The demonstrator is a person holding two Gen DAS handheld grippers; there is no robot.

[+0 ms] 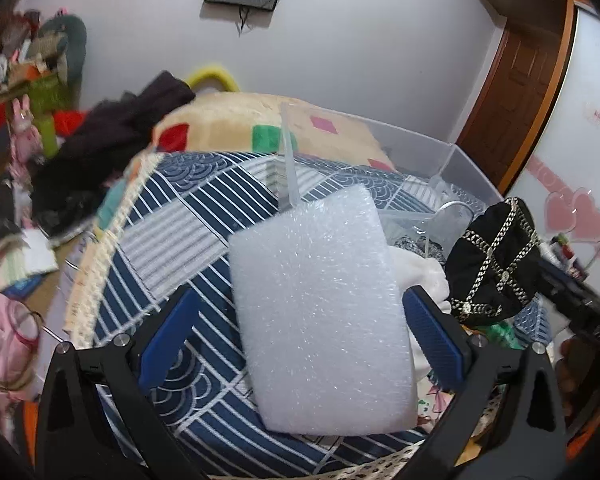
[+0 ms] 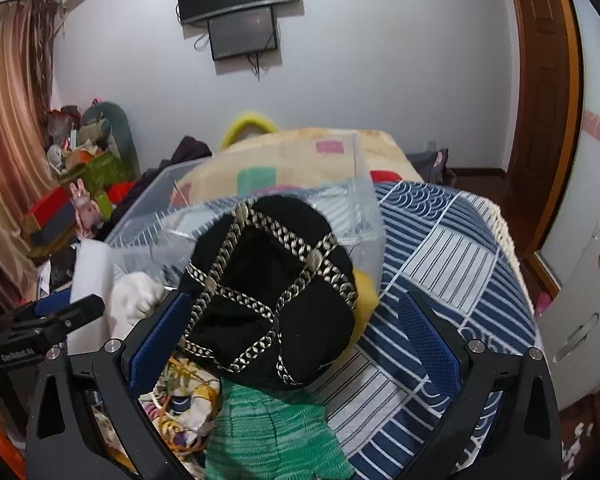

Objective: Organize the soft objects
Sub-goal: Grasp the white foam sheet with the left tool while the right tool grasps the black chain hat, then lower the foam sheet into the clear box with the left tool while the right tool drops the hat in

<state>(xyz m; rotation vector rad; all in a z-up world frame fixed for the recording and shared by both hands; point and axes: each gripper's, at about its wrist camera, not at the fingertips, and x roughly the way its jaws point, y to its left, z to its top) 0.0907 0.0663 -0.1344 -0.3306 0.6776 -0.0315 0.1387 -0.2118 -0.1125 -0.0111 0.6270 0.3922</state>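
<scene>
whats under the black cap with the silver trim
Under the black cap show a green knit cloth, a floral fabric and something yellow; whatever lies directly beneath is covered.

Clear bin (image 2: 364, 200) motion-blurred, contents unclear

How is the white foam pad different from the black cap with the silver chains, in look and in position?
The white foam pad is a flat, plain rectangle; the black cap is rounded and crossed by silver chain trim. The pad lies between the fingers of the left tool; the cap sits between those of the right tool. Both tools look open, and both things are soft items over the blue patterned cover.
</scene>
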